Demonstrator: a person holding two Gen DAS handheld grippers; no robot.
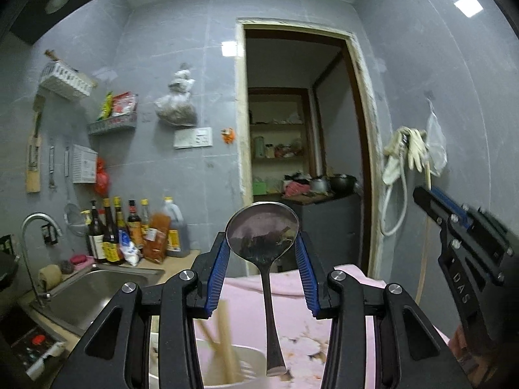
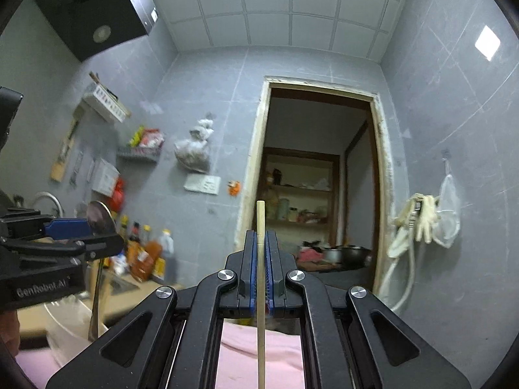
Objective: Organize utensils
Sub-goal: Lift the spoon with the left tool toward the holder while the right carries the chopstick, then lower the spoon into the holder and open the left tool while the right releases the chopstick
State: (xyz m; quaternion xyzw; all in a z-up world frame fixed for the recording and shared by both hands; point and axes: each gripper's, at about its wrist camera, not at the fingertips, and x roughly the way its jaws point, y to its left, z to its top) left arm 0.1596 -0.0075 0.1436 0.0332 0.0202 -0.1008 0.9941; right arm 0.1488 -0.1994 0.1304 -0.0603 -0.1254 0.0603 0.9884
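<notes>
Metal spoon (image 1: pixel 263 236): upright, bowl clamped between pads of left gripper (image 1: pixel 263 256), handle hanging over white container (image 1: pixel 249 361) on pink cloth (image 1: pixel 340 291). Rigid, smooth, likely slippery; neck would grip surer than bowl. Wooden chopstick (image 2: pixel 260 291): vertical, pinched in fully closed right gripper (image 2: pixel 260 269). Light, stiff, apt to pivot. Blurred sticks in container, possibly chopsticks.

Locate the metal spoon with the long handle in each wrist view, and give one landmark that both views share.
Left wrist view: the metal spoon with the long handle stands at bottom centre, bowl up, between the left gripper's blue pads.
Right wrist view: the same spoon is at the left edge, its handle hanging down over a white container.
Shared landmark: the wood-framed doorway in the grey tiled wall.
</notes>
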